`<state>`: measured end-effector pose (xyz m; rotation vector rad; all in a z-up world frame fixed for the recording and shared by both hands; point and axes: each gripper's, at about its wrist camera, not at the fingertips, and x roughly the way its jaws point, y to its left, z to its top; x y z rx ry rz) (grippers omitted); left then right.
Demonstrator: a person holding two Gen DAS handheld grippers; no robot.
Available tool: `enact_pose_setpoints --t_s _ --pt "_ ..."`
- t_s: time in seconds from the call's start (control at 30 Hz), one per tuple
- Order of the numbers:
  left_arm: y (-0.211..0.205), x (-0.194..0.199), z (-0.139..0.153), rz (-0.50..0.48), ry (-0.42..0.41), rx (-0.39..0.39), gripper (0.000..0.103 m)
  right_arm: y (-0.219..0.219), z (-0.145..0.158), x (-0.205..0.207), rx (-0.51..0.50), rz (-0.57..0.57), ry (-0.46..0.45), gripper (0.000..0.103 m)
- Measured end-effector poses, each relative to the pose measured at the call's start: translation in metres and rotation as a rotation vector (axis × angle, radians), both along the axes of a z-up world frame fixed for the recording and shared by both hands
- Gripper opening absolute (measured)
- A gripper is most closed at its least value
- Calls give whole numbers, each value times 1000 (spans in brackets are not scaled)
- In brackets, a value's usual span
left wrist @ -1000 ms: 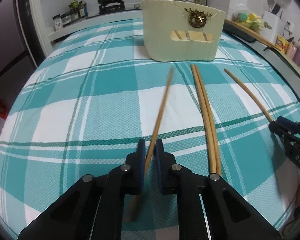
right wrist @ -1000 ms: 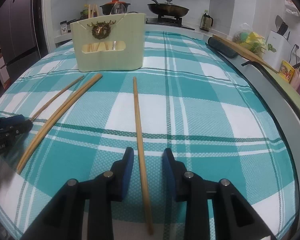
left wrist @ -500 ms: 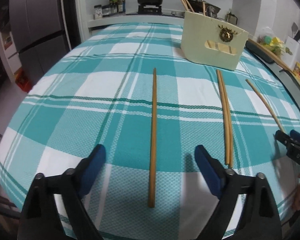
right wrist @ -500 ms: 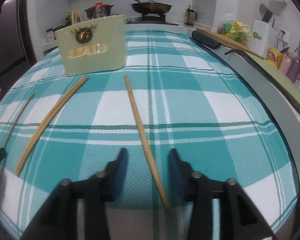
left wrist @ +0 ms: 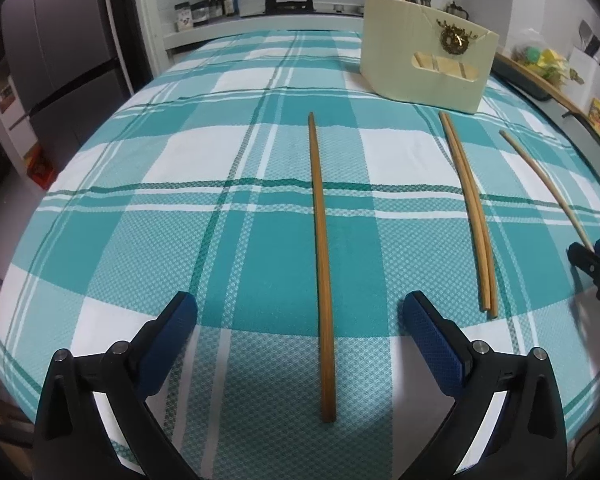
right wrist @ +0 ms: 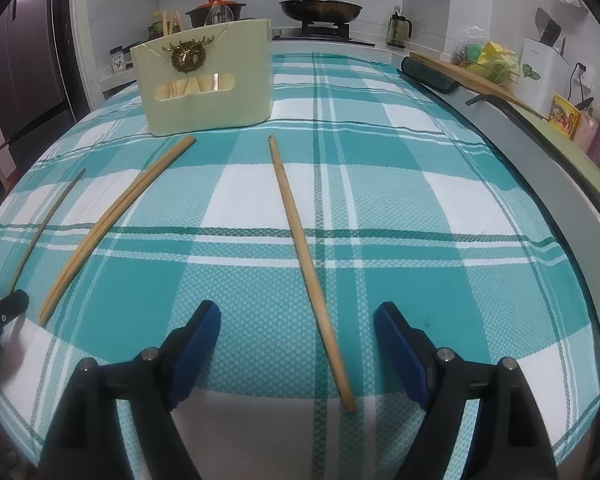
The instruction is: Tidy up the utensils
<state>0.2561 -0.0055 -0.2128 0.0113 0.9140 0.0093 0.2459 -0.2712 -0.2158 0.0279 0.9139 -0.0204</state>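
Several wooden chopsticks lie on the teal plaid tablecloth (left wrist: 180,208). In the left wrist view one chopstick (left wrist: 320,248) lies between the fingers of my open, empty left gripper (left wrist: 300,320). A pair of chopsticks (left wrist: 470,208) lies to its right, and a thin one (left wrist: 540,176) beyond. In the right wrist view a single chopstick (right wrist: 304,256) lies between the fingers of my open, empty right gripper (right wrist: 298,328); the pair (right wrist: 116,220) lies left. A cream utensil holder (right wrist: 206,80) stands at the back, also in the left view (left wrist: 424,64), with chopsticks inside.
The table's near edge is just under both grippers. A counter with a stove, pots (right wrist: 320,8) and jars is behind the table. A fridge (left wrist: 52,48) stands to the left. A raised grey ledge (right wrist: 540,184) runs along the table's right side.
My left gripper has let go of its chopstick, which now lies on the cloth, and opened wide and drawn back. My right gripper has opened wider and drawn back too.
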Motion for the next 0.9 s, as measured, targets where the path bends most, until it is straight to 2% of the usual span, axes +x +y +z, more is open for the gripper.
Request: enact_pose_setpoints --t_s 0.9 --pt "0 -5 0 -6 -20 3 103 0 -1 0 -6 -4 -6 84"
